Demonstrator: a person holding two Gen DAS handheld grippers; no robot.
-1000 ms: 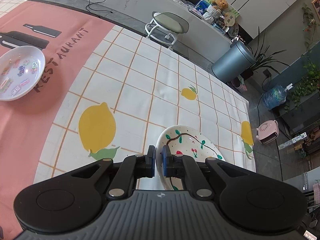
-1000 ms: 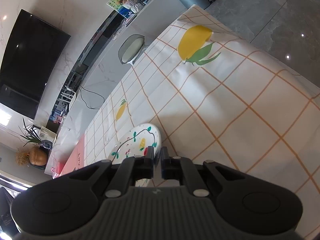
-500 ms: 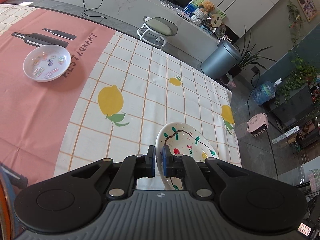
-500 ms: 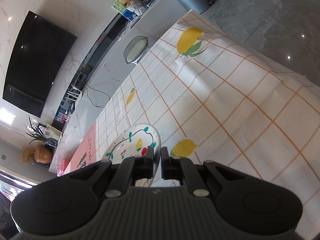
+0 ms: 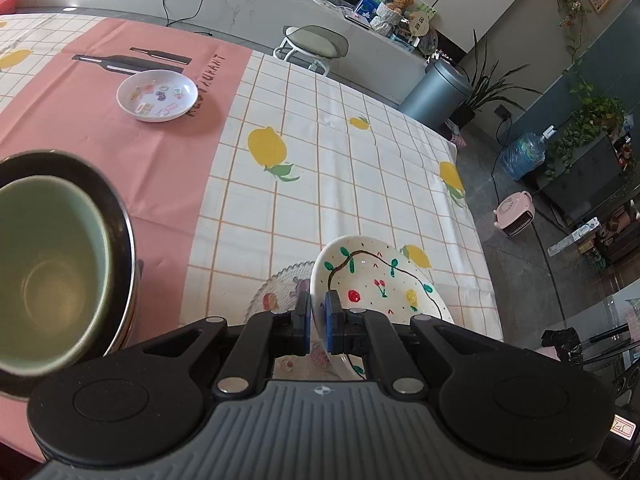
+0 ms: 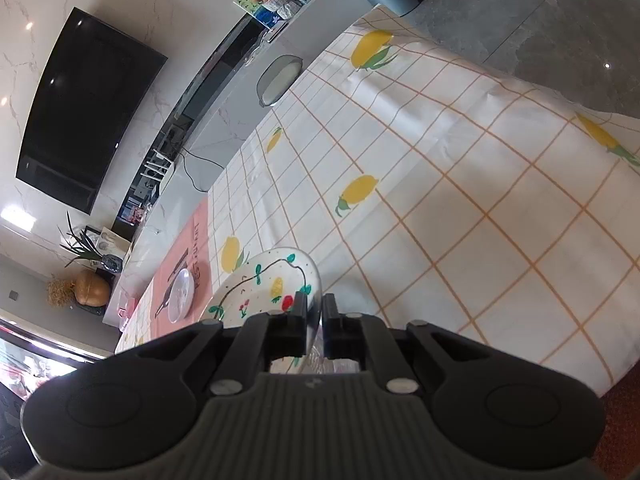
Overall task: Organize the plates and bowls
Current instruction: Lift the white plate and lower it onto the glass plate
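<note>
I have both the left gripper (image 5: 318, 316) and right gripper (image 6: 314, 316) clenched on opposite rims of the fruit-painted plate (image 5: 380, 280), held above the counter's (image 5: 320, 184) near edge.

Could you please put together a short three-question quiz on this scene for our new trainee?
1. True or false: the left gripper and the right gripper are both shut on the rim of the painted plate.
2. Which sits inside the dark bowl? A) a green cup B) a spoon C) a lemon
3. Fill in: the small white dish with stickers rests on the ___ part of the tablecloth.

Key: 1 true; 2 A; 3 pink.
</note>
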